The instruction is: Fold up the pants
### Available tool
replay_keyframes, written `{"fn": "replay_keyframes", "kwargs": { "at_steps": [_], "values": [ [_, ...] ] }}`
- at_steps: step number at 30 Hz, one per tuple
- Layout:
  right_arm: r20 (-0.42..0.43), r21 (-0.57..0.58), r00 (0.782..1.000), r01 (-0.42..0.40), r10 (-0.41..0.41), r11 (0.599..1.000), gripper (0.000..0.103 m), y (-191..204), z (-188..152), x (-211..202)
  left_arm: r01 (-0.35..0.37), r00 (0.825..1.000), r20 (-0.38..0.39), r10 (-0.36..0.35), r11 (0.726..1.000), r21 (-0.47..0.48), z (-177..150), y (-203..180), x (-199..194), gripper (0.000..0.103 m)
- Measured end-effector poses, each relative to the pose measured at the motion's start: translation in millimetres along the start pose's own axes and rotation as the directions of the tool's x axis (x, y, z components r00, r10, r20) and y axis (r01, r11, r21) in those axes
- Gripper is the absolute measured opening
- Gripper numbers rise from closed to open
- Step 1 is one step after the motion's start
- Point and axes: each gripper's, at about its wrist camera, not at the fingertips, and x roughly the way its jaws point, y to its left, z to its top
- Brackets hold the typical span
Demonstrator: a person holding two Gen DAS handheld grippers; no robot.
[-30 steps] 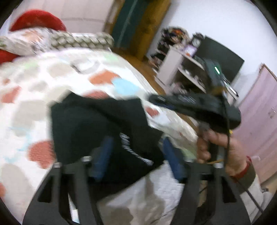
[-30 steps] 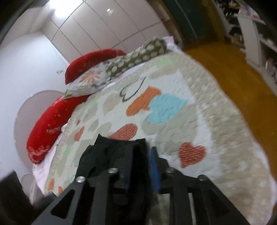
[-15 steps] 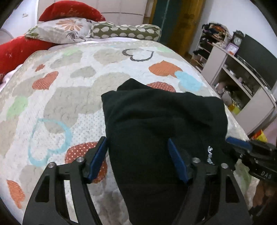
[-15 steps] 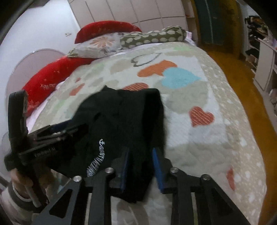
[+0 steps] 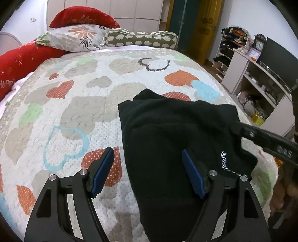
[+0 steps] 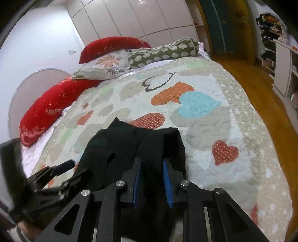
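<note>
Here, one black pants (image 5: 167, 130), two tools, three pillows on one bed (image 5: 55, 115).

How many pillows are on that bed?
4: a red pillow at the back, a floral one before it, a dotted bolster beside that, a long red one along the side. More may be hidden.

The near end of the black pants (image 5: 167, 134) runs off the bottom edge in both views. Their white lettering (image 5: 226, 163) is too small to read. The left gripper (image 6: 55, 173) is smeared with blur in the right view.
</note>
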Motion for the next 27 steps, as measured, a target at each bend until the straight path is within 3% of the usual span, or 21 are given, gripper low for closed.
{"fn": "replay_keyframes", "kwargs": {
  "at_steps": [5, 14, 21, 27],
  "values": [
    [-0.036, 0.028, 0.996, 0.079, -0.078, 0.996, 0.022, -12.4, 11.5, 29.7, 0.006, 1.0, -0.005, -0.006, 1.0, -0.007, 0.6, 0.6, 9.3, 0.076],
    [-0.031, 0.052, 0.998, 0.06, -0.059, 0.997, 0.022, -19.1, 18.9, 25.1, -0.007, 1.0, -0.006, 0.007, 1.0, 0.001, 4.4, -2.7, 14.2, 0.076],
    [-0.019, -0.003, 1.0, 0.025, -0.025, 1.0, 0.025, -1.7, -4.8, -17.6, 0.006, 1.0, 0.005, -0.006, 1.0, -0.004, -1.5, -0.9, -6.4, 0.076],
    [-0.069, -0.027, 0.997, 0.039, -0.041, 0.999, 0.026, -1.6, -40.2, -17.3, 0.086, 0.996, 0.027, -0.085, 0.996, -0.038, -24.4, 2.3, -21.1, 0.077]
  ]
}}
